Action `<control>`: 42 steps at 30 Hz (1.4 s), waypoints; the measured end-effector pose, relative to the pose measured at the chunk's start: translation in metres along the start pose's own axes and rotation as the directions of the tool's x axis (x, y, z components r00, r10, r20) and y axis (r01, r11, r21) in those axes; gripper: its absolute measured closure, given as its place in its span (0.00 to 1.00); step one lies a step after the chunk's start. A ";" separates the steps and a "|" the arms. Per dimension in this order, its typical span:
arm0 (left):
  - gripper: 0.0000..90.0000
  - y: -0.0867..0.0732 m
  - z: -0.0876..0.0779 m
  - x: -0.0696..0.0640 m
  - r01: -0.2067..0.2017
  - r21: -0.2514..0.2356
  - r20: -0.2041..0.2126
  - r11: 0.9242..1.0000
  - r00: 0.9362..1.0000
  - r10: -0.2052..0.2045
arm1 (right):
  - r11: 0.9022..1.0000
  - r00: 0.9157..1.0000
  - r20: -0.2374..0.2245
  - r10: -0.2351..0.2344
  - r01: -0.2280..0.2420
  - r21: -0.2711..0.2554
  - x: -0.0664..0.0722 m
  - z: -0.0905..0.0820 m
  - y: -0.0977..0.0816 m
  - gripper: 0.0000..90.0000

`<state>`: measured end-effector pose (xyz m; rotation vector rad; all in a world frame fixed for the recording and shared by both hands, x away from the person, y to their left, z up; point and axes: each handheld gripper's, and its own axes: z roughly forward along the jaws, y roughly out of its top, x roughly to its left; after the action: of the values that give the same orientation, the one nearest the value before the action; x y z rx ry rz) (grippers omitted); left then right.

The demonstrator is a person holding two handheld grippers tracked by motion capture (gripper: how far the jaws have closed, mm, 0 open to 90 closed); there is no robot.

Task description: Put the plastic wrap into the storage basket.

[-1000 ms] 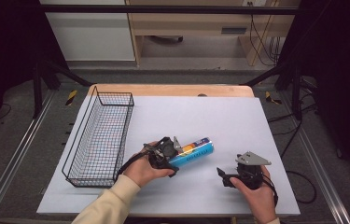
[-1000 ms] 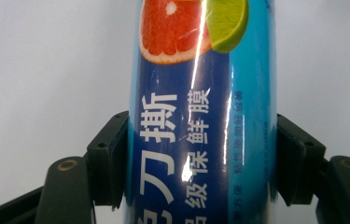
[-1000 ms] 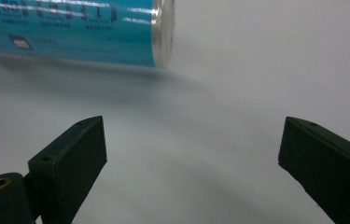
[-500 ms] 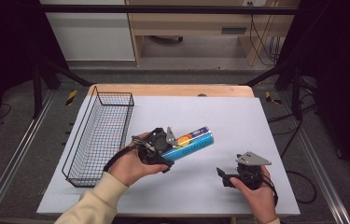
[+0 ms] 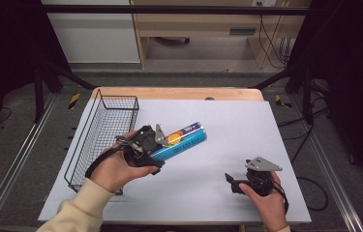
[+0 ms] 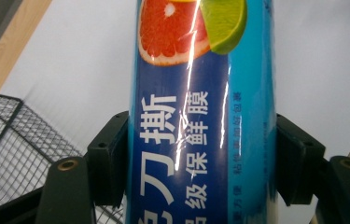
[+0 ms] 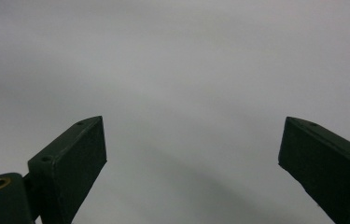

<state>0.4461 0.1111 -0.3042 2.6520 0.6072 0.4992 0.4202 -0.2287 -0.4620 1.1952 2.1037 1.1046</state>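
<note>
Blue tube [image 6: 200, 116] w/ grapefruit+lime art, Chinese text "保鲜膜", in left tongs [image 6: 200, 168].

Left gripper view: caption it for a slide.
Left tongs clamp a blue cling-film tube above the white table, wire basket alongside.

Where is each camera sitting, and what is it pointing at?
High view: above the table, looking forward and down; both hands and forearms show, beside the wire basket.
Left gripper view: on the left gripper, looking along its fingers shut on the blue tube.
Right gripper view: on the right gripper, facing the bare white tabletop between open fingers.
Shared: high and left gripper views both show tube and basket.
</note>
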 end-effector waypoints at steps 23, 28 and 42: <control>0.35 -0.041 -0.031 0.027 0.151 0.039 -0.102 0.988 0.984 -0.147 | 1.000 1.000 -0.029 -0.007 0.006 -0.029 0.002 -0.003 0.002 0.07; 0.35 -0.054 -0.037 0.028 0.185 0.047 -0.123 0.982 0.976 -0.178 | 1.000 1.000 -0.022 -0.014 0.014 -0.012 0.003 -0.001 0.001 0.07; 0.35 -0.077 -0.049 0.030 0.249 0.058 -0.163 0.967 0.958 -0.237 | 1.000 1.000 -0.020 -0.012 0.012 -0.006 0.003 0.000 0.001 0.06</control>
<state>0.4252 0.2029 -0.2869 2.5762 1.0057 0.6229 0.4190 -0.2259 -0.4615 1.1716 2.1187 1.1213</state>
